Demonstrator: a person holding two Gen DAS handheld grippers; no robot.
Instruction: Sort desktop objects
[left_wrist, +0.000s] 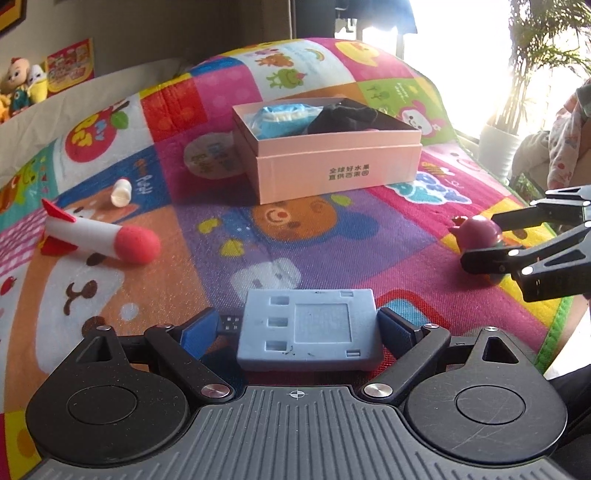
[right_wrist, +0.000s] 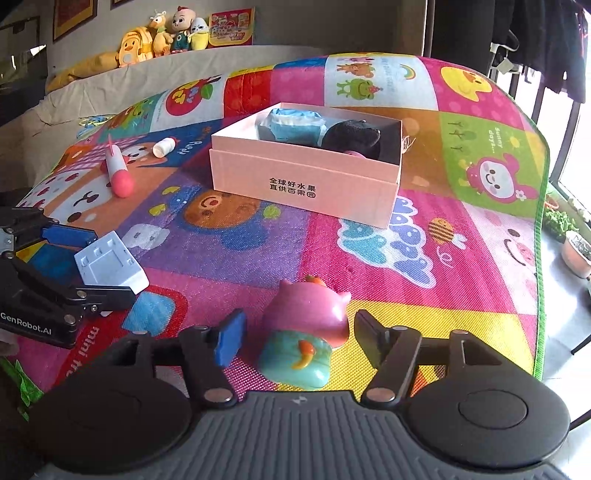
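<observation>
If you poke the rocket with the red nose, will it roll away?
The rocket probably would roll a bit: its white body is round and it lies on its side. The red fins would likely stop it quickly. Its nose looks like soft foam, so it is probably light.

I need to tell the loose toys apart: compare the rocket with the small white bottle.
The rocket is clearly longer than the small white bottle. The rocket has a red foam nose and red fins; the small white bottle is plain white all over. The rocket lies nearer the camera in the left wrist view, the bottle behind it, nearer the pink box. Both lie on their sides on the play mat, untouched.
</observation>
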